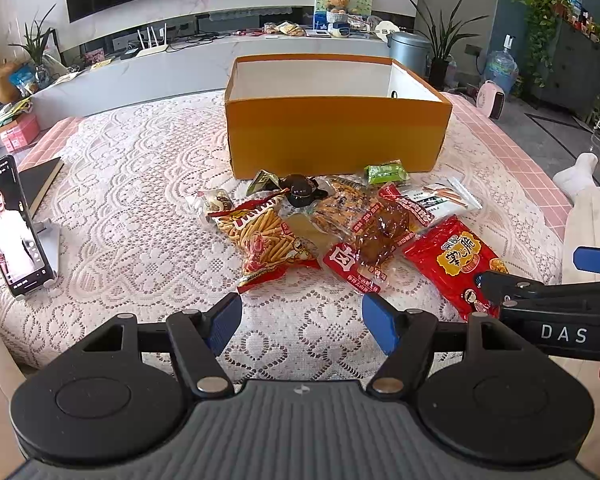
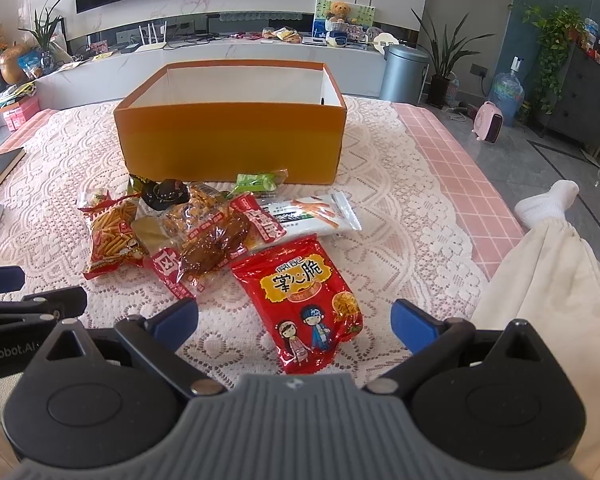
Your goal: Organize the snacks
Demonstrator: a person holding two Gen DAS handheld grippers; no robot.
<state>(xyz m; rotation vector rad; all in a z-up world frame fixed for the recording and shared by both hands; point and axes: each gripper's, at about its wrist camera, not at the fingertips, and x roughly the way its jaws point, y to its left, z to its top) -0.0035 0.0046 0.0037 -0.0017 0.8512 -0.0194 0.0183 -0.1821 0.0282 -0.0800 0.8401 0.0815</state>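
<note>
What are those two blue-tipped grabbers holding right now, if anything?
Nothing. The left gripper and right gripper both stand open over the lace cloth, short of the snacks.

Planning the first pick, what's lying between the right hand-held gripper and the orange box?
In the right wrist view, the red snack bag lies nearest the right hand-held gripper, then the snack pile, before the orange box.

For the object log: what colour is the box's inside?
White inside the orange box, clearest in the right wrist view.
</note>
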